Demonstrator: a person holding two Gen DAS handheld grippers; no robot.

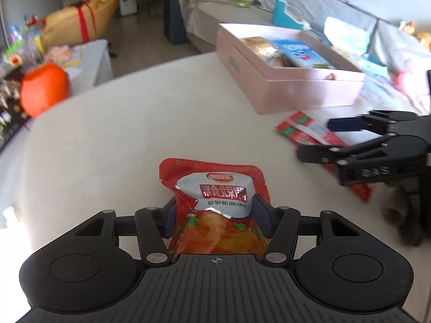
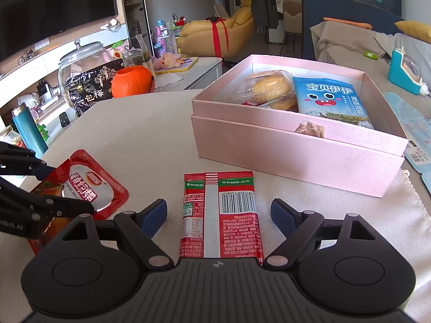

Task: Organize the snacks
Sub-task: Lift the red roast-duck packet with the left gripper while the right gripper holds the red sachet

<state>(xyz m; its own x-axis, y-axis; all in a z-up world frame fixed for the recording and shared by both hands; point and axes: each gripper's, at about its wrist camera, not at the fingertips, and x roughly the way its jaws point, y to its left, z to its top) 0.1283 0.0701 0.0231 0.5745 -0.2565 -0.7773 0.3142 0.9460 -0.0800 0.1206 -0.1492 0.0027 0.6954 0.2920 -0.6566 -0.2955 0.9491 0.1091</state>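
Observation:
My left gripper (image 1: 215, 215) is shut on a red snack pouch (image 1: 215, 185) with a silver label, held just over the pale table; the pouch also shows in the right wrist view (image 2: 89, 185). My right gripper (image 2: 218, 215) is open, its fingers on either side of a red and green snack packet (image 2: 219, 215) lying barcode side up; the packet also shows in the left wrist view (image 1: 299, 129). A pink box (image 2: 282, 148) stands behind, holding bread (image 2: 272, 86), a blue seaweed bag (image 2: 331, 102) and other snacks.
An orange pumpkin bucket (image 2: 132, 80) and a glass jar (image 2: 80, 72) stand beyond the table's far left edge. A sofa (image 2: 350, 43) with a teal object (image 2: 404, 72) lies behind the box. Blue packets (image 2: 414, 134) lie to the box's right.

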